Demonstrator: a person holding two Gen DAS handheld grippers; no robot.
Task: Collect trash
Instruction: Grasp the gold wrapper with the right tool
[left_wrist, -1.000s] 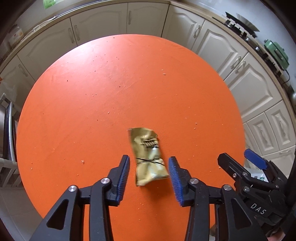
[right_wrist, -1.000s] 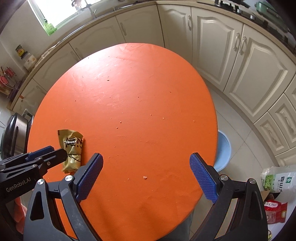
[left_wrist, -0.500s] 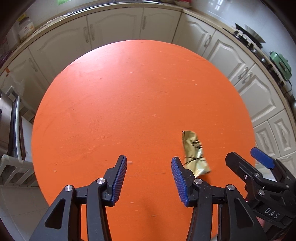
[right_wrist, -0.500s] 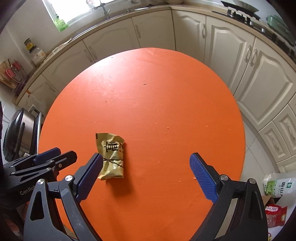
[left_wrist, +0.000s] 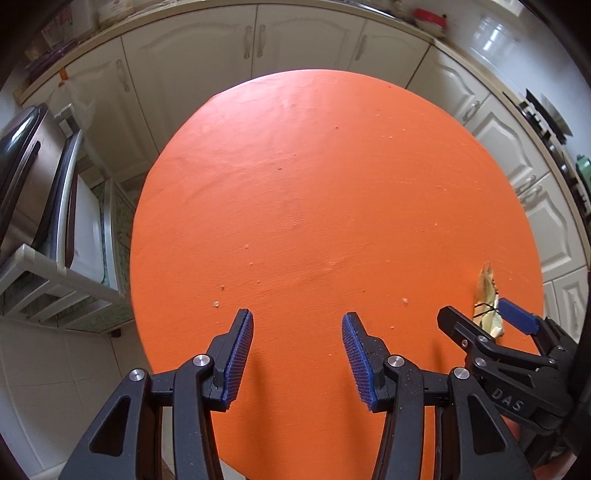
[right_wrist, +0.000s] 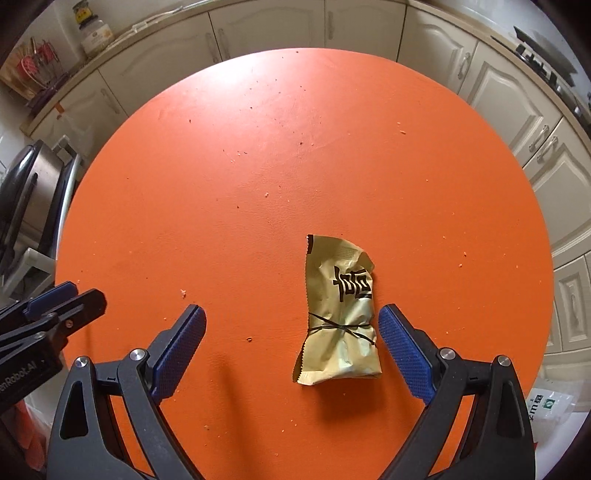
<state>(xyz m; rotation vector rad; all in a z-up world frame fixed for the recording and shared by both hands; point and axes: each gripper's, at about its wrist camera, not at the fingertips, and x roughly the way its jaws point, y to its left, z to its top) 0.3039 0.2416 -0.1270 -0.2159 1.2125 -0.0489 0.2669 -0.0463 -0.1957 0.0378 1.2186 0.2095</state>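
A crumpled gold snack wrapper (right_wrist: 341, 314) with black print lies flat on the round orange table (right_wrist: 258, 177). My right gripper (right_wrist: 291, 325) is open above it, and the wrapper sits between the blue pads, close to the right-hand one, untouched. In the left wrist view the same wrapper (left_wrist: 485, 295) shows at the far right, partly behind the right gripper (left_wrist: 480, 317). My left gripper (left_wrist: 297, 332) hangs open over bare orange table (left_wrist: 314, 203) with nothing between its pads. It also shows at the left edge of the right wrist view as the left gripper (right_wrist: 68, 297).
Small crumbs (right_wrist: 266, 194) dot the table. Cream kitchen cabinets (right_wrist: 258, 33) curve around the far side. A steel appliance on a white rack (left_wrist: 33, 177) stands left of the table. A hob (left_wrist: 546, 122) sits at the right, and a printed bag (right_wrist: 550, 402) lies on the floor.
Both grippers have slid left across the table. The wrapper, earlier between my left pads, now lies between the right gripper's pads. The wrapper itself has not moved.
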